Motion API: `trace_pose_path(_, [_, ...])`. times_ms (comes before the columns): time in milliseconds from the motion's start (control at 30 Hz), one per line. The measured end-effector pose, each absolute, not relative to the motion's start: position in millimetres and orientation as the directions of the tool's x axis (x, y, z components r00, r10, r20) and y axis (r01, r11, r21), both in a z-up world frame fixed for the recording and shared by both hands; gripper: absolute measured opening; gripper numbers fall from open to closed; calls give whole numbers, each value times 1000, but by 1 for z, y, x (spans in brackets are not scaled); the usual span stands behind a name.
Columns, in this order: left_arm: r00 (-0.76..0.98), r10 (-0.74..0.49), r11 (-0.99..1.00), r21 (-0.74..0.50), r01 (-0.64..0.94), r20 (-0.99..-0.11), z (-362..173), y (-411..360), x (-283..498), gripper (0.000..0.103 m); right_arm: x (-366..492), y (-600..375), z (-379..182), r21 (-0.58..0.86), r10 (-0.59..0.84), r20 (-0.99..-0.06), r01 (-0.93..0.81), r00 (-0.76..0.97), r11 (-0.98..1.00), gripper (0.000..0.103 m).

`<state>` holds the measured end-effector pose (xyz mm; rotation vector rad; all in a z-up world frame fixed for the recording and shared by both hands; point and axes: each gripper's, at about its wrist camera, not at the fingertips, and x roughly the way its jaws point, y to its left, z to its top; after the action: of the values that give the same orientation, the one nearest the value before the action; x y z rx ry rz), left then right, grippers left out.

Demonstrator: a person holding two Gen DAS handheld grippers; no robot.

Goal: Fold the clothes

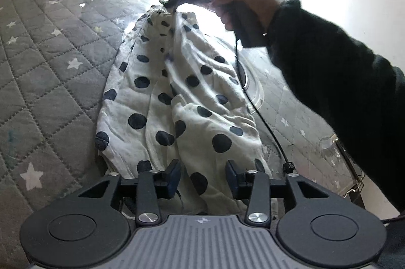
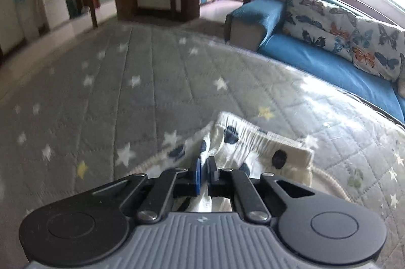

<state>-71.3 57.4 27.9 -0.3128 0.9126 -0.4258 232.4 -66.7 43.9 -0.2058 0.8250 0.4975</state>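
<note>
At the bottom middle of the left wrist view, the left gripper (image 1: 202, 176) has its two fingers wide apart, with nothing between them but the cloth lying under them. That cloth is a pair of white polka-dot pants (image 1: 177, 101) with big dark dots. It stretches from the fingers up the middle of the frame. Its far end is lifted off the grey star quilt (image 1: 50, 61). Up at the top, the right gripper (image 1: 174, 3) pinches that lifted end. A hand (image 1: 243, 5) in a dark sleeve (image 1: 329, 71) holds it, and a thin black cable (image 1: 260, 117) hangs down from it on the right.

Low in the middle of the right wrist view, the right gripper (image 2: 205, 167) has its blue pads pressed together on the edge of the pants (image 2: 253, 145). The gathered waistband sits just past the fingers. On the right side of the frame are a blue sofa (image 2: 316, 61) and a butterfly pillow (image 2: 341, 33).
</note>
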Motion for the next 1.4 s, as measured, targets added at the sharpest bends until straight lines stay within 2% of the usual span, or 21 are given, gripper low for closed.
trace_pose_path(167, [532,-502,857,-477,196,-682,23,63,-65,58,232,-84,69,80,394,-691,-477,607,875,4])
trace_pose_path(500, [469,-604,788,-569,233,-644,9,57,-60,57,228,-119,105,221,505,-563,-470,654,855,4])
trace_pose_path(533, [466,-614,780,-579,238,-637,9,57,-61,54,228,-122,107,224,507,-554,-468,660,855,4])
trace_pose_path(667, [459,-632,768,-587,257,-625,7,56,-66,20,232,-131,112,230,491,-533,-441,689,868,3])
trace_pose_path(767, [483,-614,783,-561,269,-625,14,56,-74,12,241,-130,109,219,465,-544,-417,698,882,3])
trace_pose_path(1067, [625,-489,855,-476,205,-608,56,97,-94,8,255,-112,92,220,395,-556,-329,731,918,4])
trace_pose_path(1133, [635,-424,884,-446,137,-646,51,107,-91,8,254,-106,86,205,395,-574,-341,717,917,9])
trace_pose_path(1167, [640,-401,894,-434,115,-656,48,110,-87,8,253,-103,83,198,395,-583,-347,710,917,18])
trace_pose_path(1200, [636,-398,893,-437,106,-660,45,113,-85,8,252,-100,80,191,395,-592,-354,703,916,21])
trace_pose_path(1267, [607,-418,882,-461,94,-676,36,116,-81,9,251,-94,73,176,394,-610,-366,688,914,22])
trace_pose_path(1400, [597,-412,885,-457,84,-688,32,116,-80,9,242,-89,66,143,394,-639,-401,661,905,33])
